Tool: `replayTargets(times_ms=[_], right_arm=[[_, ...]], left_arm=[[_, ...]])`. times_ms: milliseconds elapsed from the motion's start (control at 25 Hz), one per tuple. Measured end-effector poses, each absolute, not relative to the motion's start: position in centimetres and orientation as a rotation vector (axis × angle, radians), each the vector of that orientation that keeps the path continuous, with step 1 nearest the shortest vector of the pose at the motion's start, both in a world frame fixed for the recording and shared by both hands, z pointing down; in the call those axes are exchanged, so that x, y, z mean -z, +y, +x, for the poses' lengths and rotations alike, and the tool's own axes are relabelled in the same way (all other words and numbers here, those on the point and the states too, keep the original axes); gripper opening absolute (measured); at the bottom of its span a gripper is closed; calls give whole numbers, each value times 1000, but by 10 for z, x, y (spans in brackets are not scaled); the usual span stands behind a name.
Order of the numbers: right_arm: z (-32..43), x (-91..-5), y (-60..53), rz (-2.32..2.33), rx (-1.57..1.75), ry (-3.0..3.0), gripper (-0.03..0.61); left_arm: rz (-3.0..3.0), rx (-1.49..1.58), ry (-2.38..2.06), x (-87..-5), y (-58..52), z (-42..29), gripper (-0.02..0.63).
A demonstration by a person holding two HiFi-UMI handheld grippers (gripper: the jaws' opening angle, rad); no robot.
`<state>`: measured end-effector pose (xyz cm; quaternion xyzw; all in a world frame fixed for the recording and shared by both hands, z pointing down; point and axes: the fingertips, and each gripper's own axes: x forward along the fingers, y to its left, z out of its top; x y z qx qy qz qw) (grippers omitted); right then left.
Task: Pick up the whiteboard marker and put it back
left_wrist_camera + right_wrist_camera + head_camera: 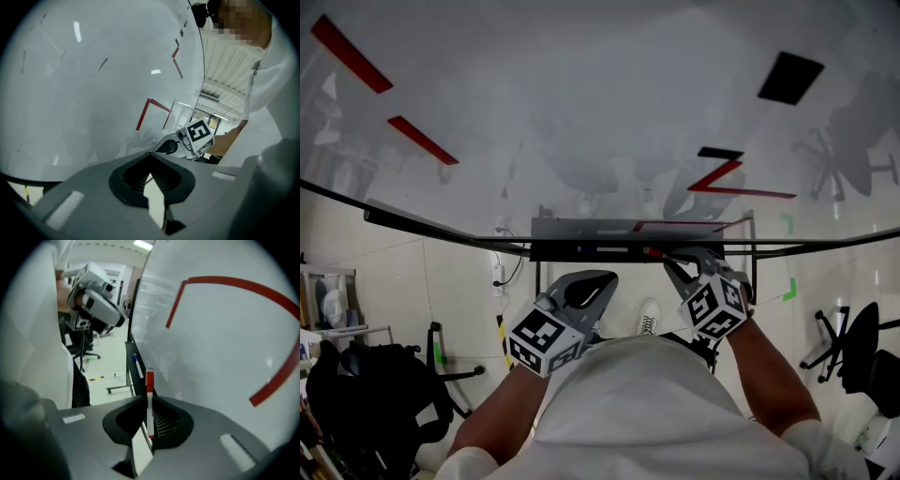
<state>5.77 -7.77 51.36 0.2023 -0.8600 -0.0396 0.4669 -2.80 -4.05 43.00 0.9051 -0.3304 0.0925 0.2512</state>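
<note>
The whiteboard marker [149, 401], white with a red cap, stands upright between the jaws of my right gripper [149, 420], which is shut on it. In the head view that gripper [680, 269] is at the whiteboard's tray [581, 229], with the marker's red end [653, 252] by the tray's right half. A blue marker [137, 364] lies on the tray ahead of it. My left gripper [584, 289] hangs shut just below the tray with nothing in it. The left gripper view shows its jaws [151, 179] together, pointing at the board.
The whiteboard [581, 122] carries red lines [733, 183] and two black rectangles [790, 77]. Below it are the stand's legs, a black bag and chair [375, 398] at the left and an office chair [853, 347] at the right.
</note>
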Motion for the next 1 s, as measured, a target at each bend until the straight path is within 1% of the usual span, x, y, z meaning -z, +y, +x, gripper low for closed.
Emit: replayTargets(times_ms=[160,480,760,1000], right_arm=[[62,-495,-79,616,-141,-2257,38],[67,-478,-71,676,-250,-2357,38],[74,-450,-60,761,-675,-2583,38],[78,-442,-51,790,-775,-2622,38]], left_arm=[[2471,-259,-895,-429,-39,-25,17],[2489,-262,-877,-424,-37,-17,17],[2501,-230,-880,-419,-37,-15,17],[2514,-212,-868,-415,-37,-13,17]])
